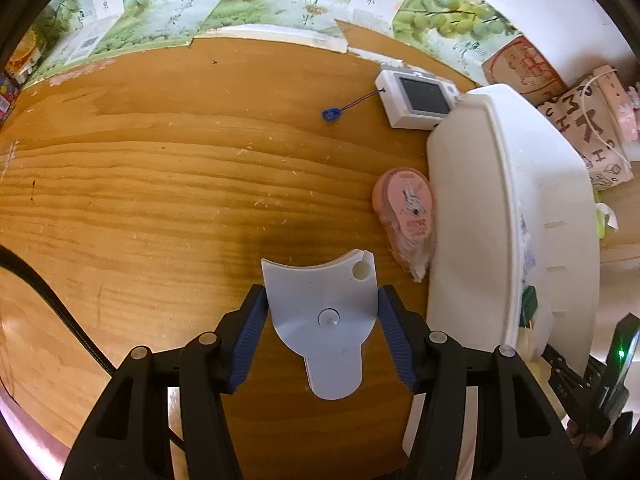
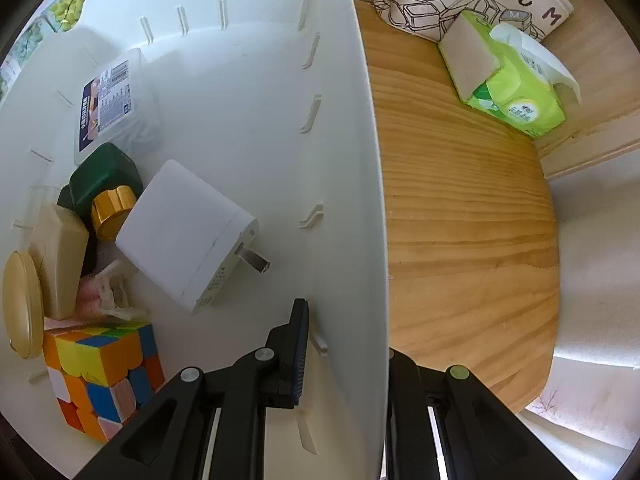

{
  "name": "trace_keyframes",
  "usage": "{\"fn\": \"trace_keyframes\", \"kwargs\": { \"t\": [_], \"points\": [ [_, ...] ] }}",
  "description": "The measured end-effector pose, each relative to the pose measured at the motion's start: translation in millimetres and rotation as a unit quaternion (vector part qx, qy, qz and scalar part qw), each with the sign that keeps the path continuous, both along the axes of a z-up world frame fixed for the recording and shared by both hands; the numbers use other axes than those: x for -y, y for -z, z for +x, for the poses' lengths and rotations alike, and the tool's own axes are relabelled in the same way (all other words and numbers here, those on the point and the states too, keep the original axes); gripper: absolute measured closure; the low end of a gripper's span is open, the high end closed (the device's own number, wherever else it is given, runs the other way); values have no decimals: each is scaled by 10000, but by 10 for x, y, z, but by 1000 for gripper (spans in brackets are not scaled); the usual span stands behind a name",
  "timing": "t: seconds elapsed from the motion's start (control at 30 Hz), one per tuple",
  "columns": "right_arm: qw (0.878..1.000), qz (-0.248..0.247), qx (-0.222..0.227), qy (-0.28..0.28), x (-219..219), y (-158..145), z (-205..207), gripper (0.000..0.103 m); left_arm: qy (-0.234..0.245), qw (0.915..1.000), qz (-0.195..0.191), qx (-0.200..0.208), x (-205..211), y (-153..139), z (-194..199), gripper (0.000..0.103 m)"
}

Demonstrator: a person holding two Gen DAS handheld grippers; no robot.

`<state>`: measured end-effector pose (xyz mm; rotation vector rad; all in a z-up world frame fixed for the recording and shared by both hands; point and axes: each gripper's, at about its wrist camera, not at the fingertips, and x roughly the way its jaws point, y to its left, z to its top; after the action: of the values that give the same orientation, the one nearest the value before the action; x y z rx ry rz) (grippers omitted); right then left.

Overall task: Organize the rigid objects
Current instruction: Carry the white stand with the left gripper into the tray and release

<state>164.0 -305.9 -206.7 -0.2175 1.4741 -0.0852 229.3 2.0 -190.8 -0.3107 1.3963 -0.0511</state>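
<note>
Pale-blue plastic piece (image 1: 326, 312) sits clamped in the left tool (image 1: 323, 326) above the surface (image 1: 160, 200); right tool (image 2: 346, 344) pinches the bin's wall (image 2: 352, 200). Next: carry the piece over the rim and release.

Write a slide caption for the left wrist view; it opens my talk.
Left gripper holds a pale blue plastic piece above the wooden table.

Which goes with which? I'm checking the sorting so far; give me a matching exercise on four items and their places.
1 pale blue plastic piece
2 puzzle cube
3 small white camera
4 green tissue pack

A inside the white bin
B between the left gripper fingers
C on the wood outside the bin's right wall
D on the table by the bin's far corner

1-B, 2-A, 3-D, 4-C
</note>
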Motion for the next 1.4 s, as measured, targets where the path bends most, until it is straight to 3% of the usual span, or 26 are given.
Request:
{"fn": "trace_keyframes", "kwargs": {
  "t": [0.27, 0.57, 0.73, 0.9, 1.1, 1.4],
  "points": [
    [9997, 81, -78, -197, 4, 8, -54, 87, -122, 9971, -138, 739, -18, -403, -271, 43],
    [9979, 160, -229, -588, -21, 60, -56, 87, -515, 9820, -379, 1777, 122, -798, -403, 43],
    [9958, 185, -301, -846, -43, 84, -62, 87, -757, 9683, -509, 2327, 163, -973, -534, 43],
    [9934, 224, -320, -1082, -105, 95, -76, 87, -769, 9466, -686, 3054, 289, -1210, -669, 43],
    [9887, 257, -314, -1442, -164, 66, -137, 87, -530, 9344, -851, 3418, 535, -1350, -718, 43],
    [9802, 367, -379, -1911, -238, -3, -203, 88, -59, 9346, -997, 3415, 1028, -1384, -672, 43]
  ]
}}
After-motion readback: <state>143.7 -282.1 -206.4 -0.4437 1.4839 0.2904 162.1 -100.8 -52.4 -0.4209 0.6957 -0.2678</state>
